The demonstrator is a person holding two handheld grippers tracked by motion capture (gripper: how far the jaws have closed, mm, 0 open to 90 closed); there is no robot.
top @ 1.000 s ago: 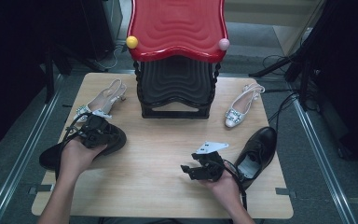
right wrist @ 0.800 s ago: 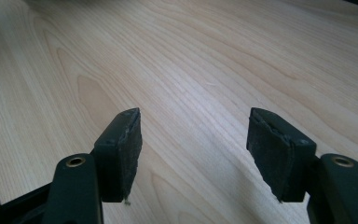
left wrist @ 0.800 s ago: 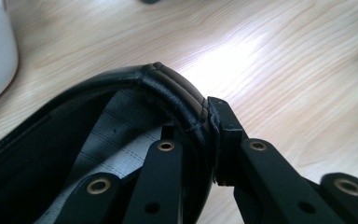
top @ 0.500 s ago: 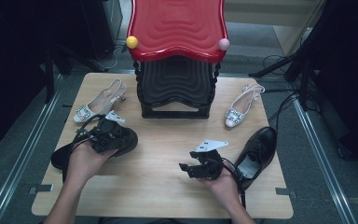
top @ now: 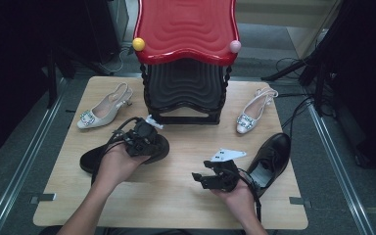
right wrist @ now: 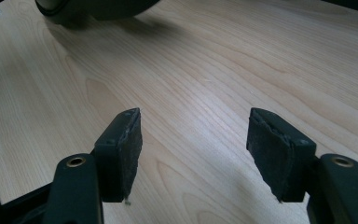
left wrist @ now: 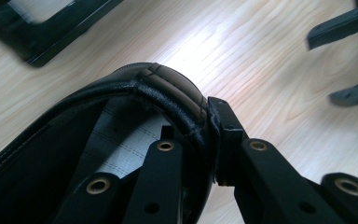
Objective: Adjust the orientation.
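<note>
Progress report, left side first: the left tool [top: 144,138] is pinching the rim of a black shoe [top: 100,156], one jaw inside the opening and the other outside on the leather, as the left gripper view shows [left wrist: 168,88]. The shoe trails back and to the left of that tool, its sole low over the counter [top: 176,200]. Just ahead of the tool stands the shoe rack [top: 186,93], black tiers under a red top, and off to the tool's far left a pale heeled sandal [top: 103,108] lies untouched.

Over to the right: the right tool [top: 206,177] hovers low with its jaws spread wide and nothing between the pads [right wrist: 126,154], bare wood beneath. Immediately to its right sits the second black shoe [top: 270,159], and beyond that, up near the rack's corner, the second pale sandal [top: 252,111].

So, my read: one shoe is grabbed and on its way, probably bound for the rack. No shoe sits on the rack that I can see. Left to do, I'd judge: shelve this one, then its partner and both sandals.
</note>
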